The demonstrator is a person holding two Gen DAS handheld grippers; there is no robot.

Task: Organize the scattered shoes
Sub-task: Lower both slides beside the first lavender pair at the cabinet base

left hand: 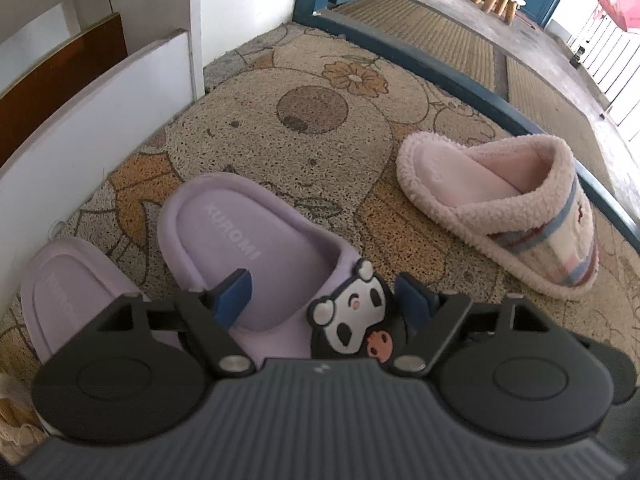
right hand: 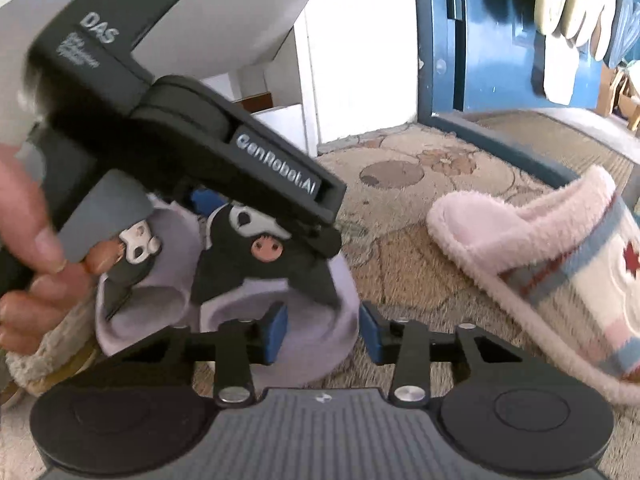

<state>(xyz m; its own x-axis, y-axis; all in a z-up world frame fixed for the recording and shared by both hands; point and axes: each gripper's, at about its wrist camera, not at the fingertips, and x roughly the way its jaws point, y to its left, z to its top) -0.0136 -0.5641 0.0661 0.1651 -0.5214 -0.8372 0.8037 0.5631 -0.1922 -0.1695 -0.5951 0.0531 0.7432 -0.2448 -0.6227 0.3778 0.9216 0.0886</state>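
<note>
Two lilac slides lie on the patterned mat (left hand: 300,120). The nearer slide (left hand: 224,236) carries a black-and-white cartoon charm (left hand: 352,320) on its strap, and my left gripper (left hand: 324,296) stands open astride that strap, one blue pad on each side. The second slide (left hand: 68,292) lies to its left by the white board. In the right wrist view the left gripper (right hand: 256,220) hangs over the same slide (right hand: 320,344). My right gripper (right hand: 323,332) is low at its toe end, jaws narrowly apart, with no press on it visible. A pink fluffy slipper (left hand: 500,208) (right hand: 540,280) lies to the right.
A white board (left hand: 100,128) leans along the left of the mat, and a blue door frame (left hand: 440,68) borders its far and right sides. A hand (right hand: 24,220) holds the left gripper. A beige woven thing (right hand: 36,360) sits at the lower left. Bare mat lies between slides and slipper.
</note>
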